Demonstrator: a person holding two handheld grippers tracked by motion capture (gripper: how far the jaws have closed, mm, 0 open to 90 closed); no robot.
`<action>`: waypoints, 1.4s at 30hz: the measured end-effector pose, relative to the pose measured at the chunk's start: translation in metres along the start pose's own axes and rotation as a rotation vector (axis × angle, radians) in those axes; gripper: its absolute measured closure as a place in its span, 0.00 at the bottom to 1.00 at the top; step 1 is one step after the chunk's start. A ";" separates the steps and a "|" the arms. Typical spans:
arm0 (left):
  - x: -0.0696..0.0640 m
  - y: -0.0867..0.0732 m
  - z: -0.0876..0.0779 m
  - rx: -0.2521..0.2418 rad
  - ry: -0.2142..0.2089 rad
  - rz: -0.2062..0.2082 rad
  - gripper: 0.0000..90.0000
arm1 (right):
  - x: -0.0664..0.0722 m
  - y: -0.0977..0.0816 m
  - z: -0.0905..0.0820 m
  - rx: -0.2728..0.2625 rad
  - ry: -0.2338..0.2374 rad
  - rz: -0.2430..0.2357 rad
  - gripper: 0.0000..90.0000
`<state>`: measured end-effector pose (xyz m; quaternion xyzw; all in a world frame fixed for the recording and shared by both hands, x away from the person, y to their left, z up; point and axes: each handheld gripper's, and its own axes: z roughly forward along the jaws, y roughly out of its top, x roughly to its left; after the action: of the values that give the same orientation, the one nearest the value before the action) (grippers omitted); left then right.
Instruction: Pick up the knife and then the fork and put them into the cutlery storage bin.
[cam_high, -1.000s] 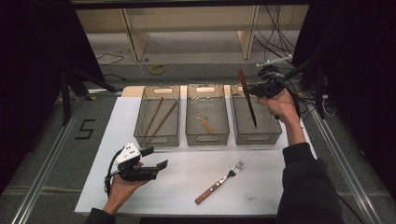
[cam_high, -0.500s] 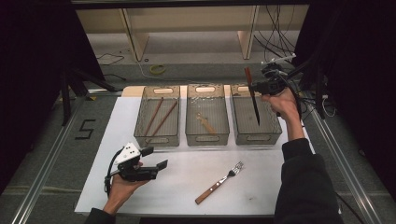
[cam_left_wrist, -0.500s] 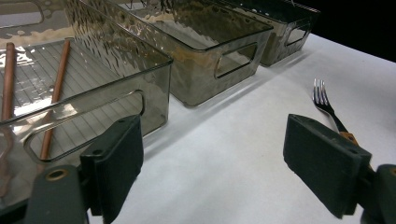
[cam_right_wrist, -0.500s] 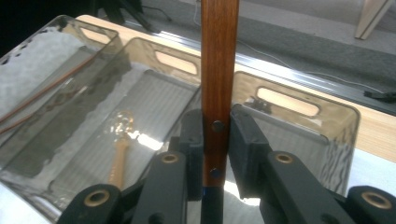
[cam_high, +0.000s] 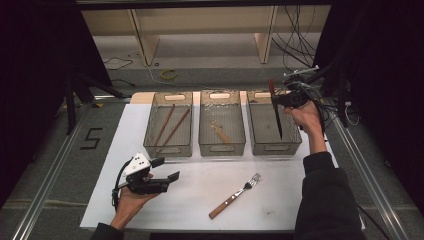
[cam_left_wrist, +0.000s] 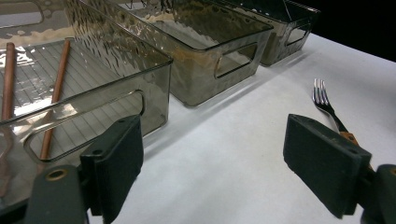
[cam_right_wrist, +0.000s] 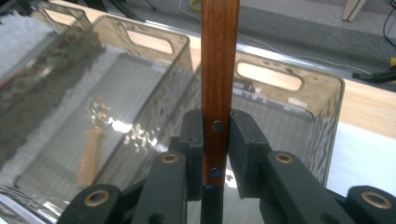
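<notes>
Holding a knife (cam_high: 275, 111) by its brown wooden handle, the right gripper (cam_high: 286, 98) pinches it tight between both jaws. The knife hangs almost straight up and down, dark blade pointing into the right bin (cam_high: 295, 131). A second ago the knife leaned to one side and sat higher above the bin. Now it has swung upright and the hand has come lower, so the blade tip is down inside the bin. That looks like the knife is about to be put away there, but it is not let go yet.

In the right gripper view, the handle (cam_right_wrist: 219, 70) stands tall between the pads, with the bins behind it.

The left gripper (cam_high: 162, 172) rests on the white mat (cam_high: 200, 195) with its jaws spread wide and nothing in them. It has not moved.

A fork (cam_high: 235, 195) lies on the mat, near the front. It is likely the next thing to sort. The left bin (cam_high: 150, 140) has two brown sticks in it, and the middle bin (cam_high: 206, 140) has one small pale thing I cannot make out
</notes>
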<state>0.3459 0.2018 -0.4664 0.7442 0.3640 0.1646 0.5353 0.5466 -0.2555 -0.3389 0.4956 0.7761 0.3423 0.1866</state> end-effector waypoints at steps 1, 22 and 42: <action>0.000 0.000 0.000 0.000 0.000 0.000 0.22 | -0.001 -0.002 0.001 0.005 -0.006 0.001 0.86; 0.000 0.000 0.000 0.002 0.000 -0.002 0.22 | -0.010 -0.024 0.014 0.080 -0.045 -0.020 0.86; 0.000 0.000 0.000 0.000 0.000 -0.002 0.22 | -0.001 -0.033 0.032 0.175 -0.050 -0.069 0.85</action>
<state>0.3459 0.2018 -0.4663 0.7439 0.3650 0.1638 0.5353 0.5459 -0.2547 -0.3851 0.4915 0.8147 0.2540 0.1737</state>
